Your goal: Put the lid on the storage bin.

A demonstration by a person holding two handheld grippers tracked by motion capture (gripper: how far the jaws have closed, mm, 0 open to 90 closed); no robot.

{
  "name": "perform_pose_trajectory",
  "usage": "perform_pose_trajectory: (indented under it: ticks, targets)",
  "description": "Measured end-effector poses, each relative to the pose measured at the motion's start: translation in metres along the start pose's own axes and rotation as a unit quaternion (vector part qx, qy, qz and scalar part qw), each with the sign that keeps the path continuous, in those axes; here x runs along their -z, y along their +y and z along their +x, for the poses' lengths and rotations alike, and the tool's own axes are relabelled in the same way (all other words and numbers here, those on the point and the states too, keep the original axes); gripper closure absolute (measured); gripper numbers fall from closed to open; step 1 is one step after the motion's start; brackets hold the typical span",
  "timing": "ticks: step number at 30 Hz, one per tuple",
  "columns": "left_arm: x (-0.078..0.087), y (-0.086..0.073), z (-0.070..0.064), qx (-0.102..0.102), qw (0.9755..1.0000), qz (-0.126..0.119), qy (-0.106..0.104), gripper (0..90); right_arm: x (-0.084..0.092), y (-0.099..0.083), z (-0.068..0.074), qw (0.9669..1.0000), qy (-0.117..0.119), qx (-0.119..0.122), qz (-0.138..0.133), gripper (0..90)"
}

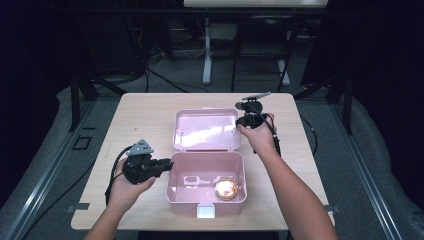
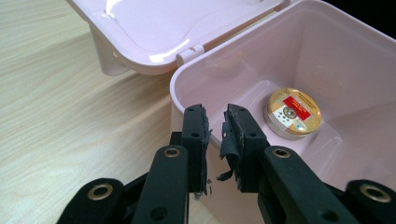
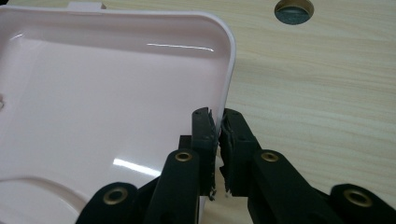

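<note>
A pale pink plastic box (image 1: 206,182) sat open near the front of the tabletop (image 1: 135,120), its long side running left to right and its mouth facing up. Inside, toward the front right corner, lay one round gold tin (image 1: 226,189), flat on the floor of the box with its red label up. The lid (image 1: 205,129) was swung back behind the box, its inner face turned up. The left tongs (image 1: 167,164) were clamped on the rim of the box's left wall, and the right tongs (image 1: 243,120) were pinched shut on the lid's right edge.
</note>
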State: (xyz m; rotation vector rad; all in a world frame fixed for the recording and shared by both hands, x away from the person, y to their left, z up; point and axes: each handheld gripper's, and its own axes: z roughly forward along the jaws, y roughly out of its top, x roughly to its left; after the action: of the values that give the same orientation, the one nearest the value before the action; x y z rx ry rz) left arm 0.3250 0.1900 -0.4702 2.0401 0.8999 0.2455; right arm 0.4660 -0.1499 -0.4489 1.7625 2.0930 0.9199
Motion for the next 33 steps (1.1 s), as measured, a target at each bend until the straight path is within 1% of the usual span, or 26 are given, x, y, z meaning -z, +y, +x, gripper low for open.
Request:
perform_pose_trajectory:
  ticks: [7,9,18,22,23,30,33]
  targets:
    - [0.000,0.000,0.000,-0.001,1.0000,-0.001,0.001,78.2,0.005,0.000,0.002,1.0000,-0.003,0.002,-0.008,85.1]
    - [0.000,0.000,-0.001,0.001,1.0000,-0.003,0.002,78.3,0.008,0.001,0.003,0.9999,-0.003,0.004,-0.012,85.3]
    - [0.000,0.000,0.000,-0.001,1.0000,0.000,0.002,78.5,0.014,0.001,0.004,0.9998,-0.003,0.006,-0.021,85.6]
    - [0.000,0.000,0.000,-0.001,1.0000,-0.001,0.001,78.5,0.016,0.000,0.005,0.9995,-0.005,0.011,-0.029,85.7]
    - [0.000,0.000,0.000,0.001,1.0000,-0.001,0.002,78.6,0.018,-0.001,0.005,0.9995,-0.004,0.009,-0.030,85.7]
    - [0.000,0.000,-0.001,0.001,1.0000,-0.002,0.002,78.7,0.027,-0.003,0.007,0.9988,-0.004,0.017,-0.045,85.8]
    - [0.000,0.000,-0.001,0.001,1.0000,-0.002,0.002,78.6,0.032,-0.004,0.009,0.9982,-0.006,0.023,-0.055,86.0]
